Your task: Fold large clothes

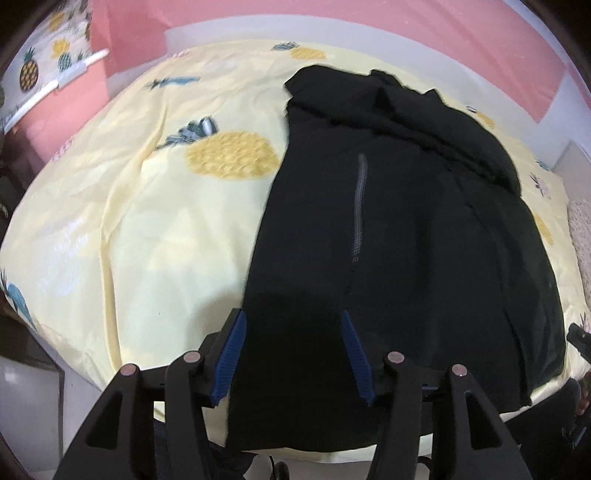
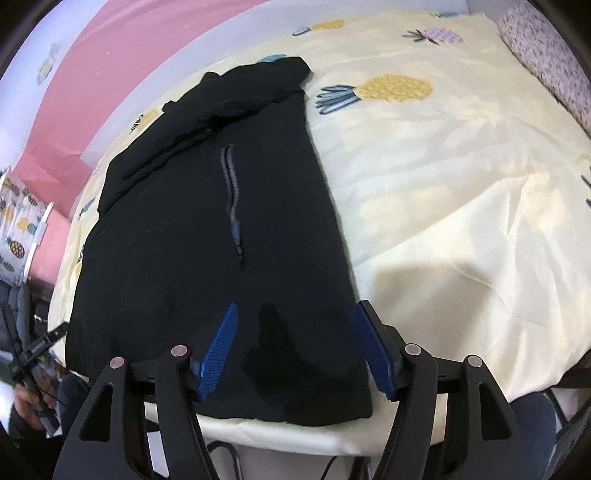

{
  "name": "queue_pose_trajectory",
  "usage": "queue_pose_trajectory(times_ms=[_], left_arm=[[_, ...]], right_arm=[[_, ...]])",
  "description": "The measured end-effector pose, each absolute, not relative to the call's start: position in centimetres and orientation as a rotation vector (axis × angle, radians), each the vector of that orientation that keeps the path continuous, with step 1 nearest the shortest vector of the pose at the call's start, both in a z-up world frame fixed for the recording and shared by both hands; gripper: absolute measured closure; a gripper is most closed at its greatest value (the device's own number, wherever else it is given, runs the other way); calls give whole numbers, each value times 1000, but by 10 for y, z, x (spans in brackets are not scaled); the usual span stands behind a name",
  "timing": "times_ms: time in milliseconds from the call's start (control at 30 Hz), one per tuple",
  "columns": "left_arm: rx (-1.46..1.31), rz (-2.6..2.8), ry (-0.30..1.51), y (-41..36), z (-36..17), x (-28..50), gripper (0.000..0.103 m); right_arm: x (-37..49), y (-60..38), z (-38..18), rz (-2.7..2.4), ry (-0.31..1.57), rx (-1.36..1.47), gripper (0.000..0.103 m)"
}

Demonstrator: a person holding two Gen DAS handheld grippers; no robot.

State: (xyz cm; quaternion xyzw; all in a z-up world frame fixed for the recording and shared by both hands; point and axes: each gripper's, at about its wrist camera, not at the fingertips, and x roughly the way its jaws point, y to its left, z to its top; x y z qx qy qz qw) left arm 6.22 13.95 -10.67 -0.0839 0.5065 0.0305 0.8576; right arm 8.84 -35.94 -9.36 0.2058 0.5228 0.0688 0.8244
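A large black garment [image 1: 406, 229] with a grey zipper [image 1: 360, 206] lies lengthwise on the bed, its far end bunched in folds. In the right wrist view the same black garment [image 2: 207, 229] shows its zipper [image 2: 232, 192] too. My left gripper [image 1: 293, 317] hovers open above the garment's near left corner; its blue pads [image 1: 231, 360] hold nothing. My right gripper [image 2: 293, 314] hovers open above the near right corner, blue pads [image 2: 373, 354] apart and free of the cloth.
The bed carries a pale yellow pineapple-print sheet [image 1: 155, 221], with bare sheet [image 2: 443, 184] to the garment's right. A pink wall [image 1: 369, 22] stands behind. A patterned pillow [image 2: 546, 62] lies at the far right. A hand [image 2: 33, 398] with the other gripper shows at the lower left.
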Motion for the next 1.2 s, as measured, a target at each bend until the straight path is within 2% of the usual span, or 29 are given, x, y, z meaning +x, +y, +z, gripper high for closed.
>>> queue_pose_trajectory(times_ms=[500, 567, 633, 833, 900, 1000, 1067, 1100, 1133, 1167, 1200], left_arm=[[-298, -1, 1157, 153, -140, 58, 45], [-326, -13, 1155, 155, -142, 56, 43], [-373, -38, 1155, 159, -148, 56, 37], [-341, -65, 1159, 154, -149, 57, 36], [-333, -78, 1169, 153, -148, 55, 36], [-324, -81, 1175, 151, -149, 53, 37], [-319, -75, 1181, 151, -150, 55, 39], [-318, -70, 1178, 151, -149, 54, 46], [-320, -70, 1176, 150, -148, 55, 56], [-328, -76, 1173, 150, -147, 55, 61], [-340, -83, 1166, 151, -144, 54, 73]], right_arm=[[93, -364, -131, 251, 1243, 566, 37], [90, -369, -136, 277, 1255, 621, 37], [89, -376, -140, 287, 1255, 675, 37], [89, -372, -141, 301, 1264, 679, 37], [86, -368, -140, 327, 1290, 661, 48], [82, -370, -142, 343, 1296, 689, 59], [85, -373, -146, 342, 1299, 712, 68], [85, -370, -146, 352, 1296, 717, 75], [88, -366, -143, 357, 1292, 711, 77], [89, -364, -139, 360, 1286, 697, 79], [89, -363, -135, 362, 1279, 691, 80]])
